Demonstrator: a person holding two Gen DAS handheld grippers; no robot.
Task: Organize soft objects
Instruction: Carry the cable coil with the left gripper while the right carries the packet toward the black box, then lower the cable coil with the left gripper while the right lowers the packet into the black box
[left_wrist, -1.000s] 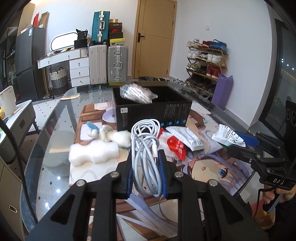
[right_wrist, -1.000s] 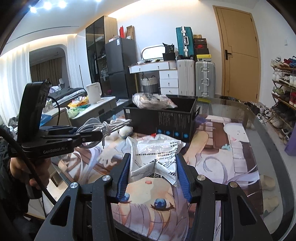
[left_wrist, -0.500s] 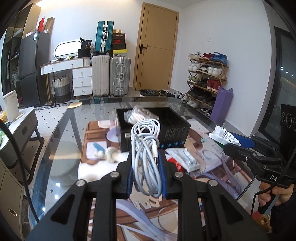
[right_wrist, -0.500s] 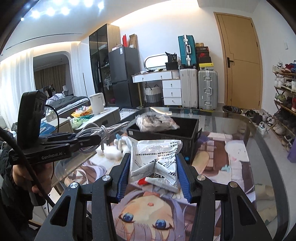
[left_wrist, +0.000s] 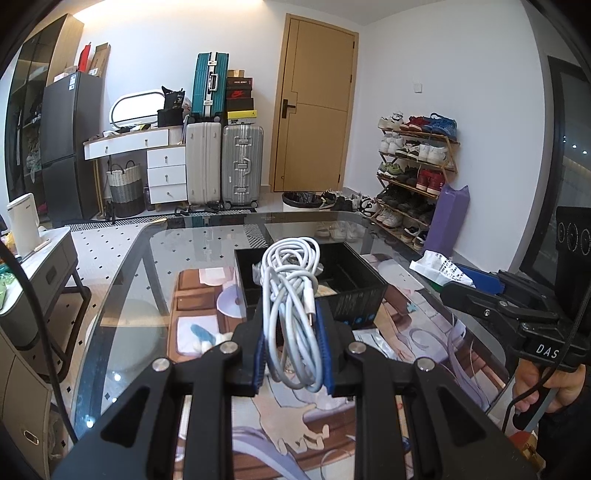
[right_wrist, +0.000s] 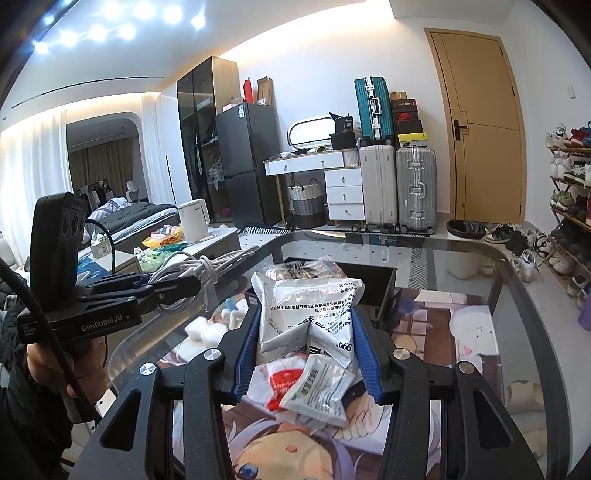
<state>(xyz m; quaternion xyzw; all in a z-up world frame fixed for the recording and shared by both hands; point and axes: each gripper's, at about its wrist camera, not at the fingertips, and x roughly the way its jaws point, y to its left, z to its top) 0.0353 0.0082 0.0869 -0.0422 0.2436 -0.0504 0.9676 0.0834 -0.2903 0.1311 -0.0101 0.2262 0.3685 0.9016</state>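
Observation:
My left gripper (left_wrist: 293, 328) is shut on a coiled white cable (left_wrist: 291, 295) and holds it high above the table, in front of the black box (left_wrist: 354, 299). The cable also shows in the right wrist view (right_wrist: 192, 269). My right gripper (right_wrist: 306, 328) is shut on a white printed packet (right_wrist: 306, 310), raised above the table; the packet also shows in the left wrist view (left_wrist: 439, 267). A clear plastic bag (right_wrist: 306, 267) lies in the black box (right_wrist: 376, 280). A red-and-white pouch (right_wrist: 284, 384) and a white sachet (right_wrist: 321, 391) lie below my right gripper.
The glass table (left_wrist: 122, 295) carries an anime-print mat (left_wrist: 413, 332). A white foam piece (right_wrist: 201, 328) and a small white-and-blue plush (left_wrist: 207, 338) lie left of the box. Suitcases, a drawer unit and a shoe rack stand behind.
Both grippers have risen with their loads, so the table and the box sit lower and farther in both views. Neither grip has changed.

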